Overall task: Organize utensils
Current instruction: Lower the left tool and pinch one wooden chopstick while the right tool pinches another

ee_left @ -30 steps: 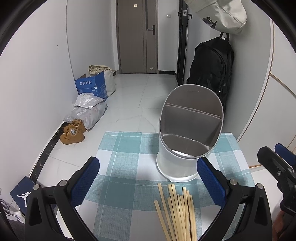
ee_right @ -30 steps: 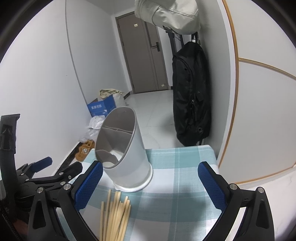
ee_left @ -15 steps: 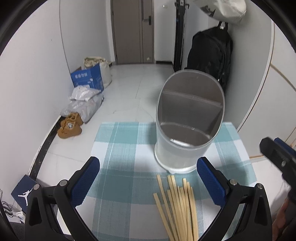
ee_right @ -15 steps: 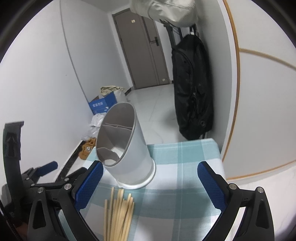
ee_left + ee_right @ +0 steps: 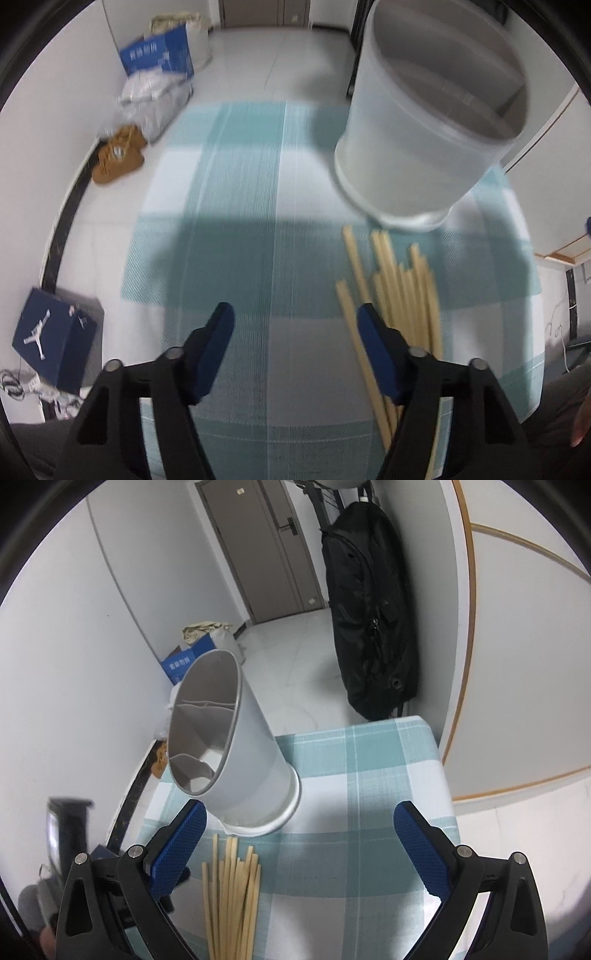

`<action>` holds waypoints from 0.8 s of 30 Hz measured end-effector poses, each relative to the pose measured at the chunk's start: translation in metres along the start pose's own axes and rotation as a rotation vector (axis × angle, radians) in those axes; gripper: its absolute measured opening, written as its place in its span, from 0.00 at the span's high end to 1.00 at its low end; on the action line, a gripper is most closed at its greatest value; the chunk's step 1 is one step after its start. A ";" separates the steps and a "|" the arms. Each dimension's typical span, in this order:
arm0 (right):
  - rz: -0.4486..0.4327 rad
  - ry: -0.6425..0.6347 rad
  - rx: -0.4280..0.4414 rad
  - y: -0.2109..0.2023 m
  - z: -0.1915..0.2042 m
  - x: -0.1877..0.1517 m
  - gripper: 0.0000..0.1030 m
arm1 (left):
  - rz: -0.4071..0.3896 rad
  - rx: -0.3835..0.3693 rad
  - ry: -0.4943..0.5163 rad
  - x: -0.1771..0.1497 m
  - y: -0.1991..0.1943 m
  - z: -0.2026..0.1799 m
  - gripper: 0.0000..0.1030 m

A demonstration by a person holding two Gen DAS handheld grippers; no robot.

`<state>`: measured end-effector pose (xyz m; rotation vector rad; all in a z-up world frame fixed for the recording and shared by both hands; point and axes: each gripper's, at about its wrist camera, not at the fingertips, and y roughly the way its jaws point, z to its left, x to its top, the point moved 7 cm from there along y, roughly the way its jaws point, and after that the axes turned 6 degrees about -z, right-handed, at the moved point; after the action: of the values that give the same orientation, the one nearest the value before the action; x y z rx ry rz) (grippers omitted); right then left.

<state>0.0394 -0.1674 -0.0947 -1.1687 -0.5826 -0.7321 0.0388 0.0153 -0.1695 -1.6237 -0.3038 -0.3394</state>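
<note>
Left gripper [image 5: 293,338] angled down over checked tablecloth [image 5: 236,206], jaws part-open, empty, right finger [image 5: 376,350] overlapping the chopsticks [image 5: 402,295]. Right gripper [image 5: 297,840] level, jaws wide, empty. Chopsticks lie just before white utensil holder [image 5: 236,746].

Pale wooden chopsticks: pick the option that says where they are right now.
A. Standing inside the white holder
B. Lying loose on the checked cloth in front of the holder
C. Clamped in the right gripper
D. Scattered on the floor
B: the pale wooden chopsticks lie in a loose bundle on the teal-and-white checked tablecloth, just in front of the base of the white divided cylindrical utensil holder, whose visible compartments hold none.
</note>
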 end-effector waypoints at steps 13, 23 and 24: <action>0.016 0.042 0.022 -0.004 -0.007 0.005 0.01 | 0.018 0.054 0.057 -0.003 0.006 -0.020 0.41; 0.068 0.033 0.037 -0.005 -0.011 -0.002 0.01 | 0.005 0.048 0.042 0.002 0.005 -0.019 0.77; 0.078 0.028 0.037 -0.004 -0.011 -0.004 0.01 | 0.003 0.051 0.045 0.005 0.008 -0.016 0.81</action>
<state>0.0338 -0.1782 -0.0983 -1.1384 -0.5223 -0.6680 0.0461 -0.0012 -0.1738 -1.5643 -0.2735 -0.3628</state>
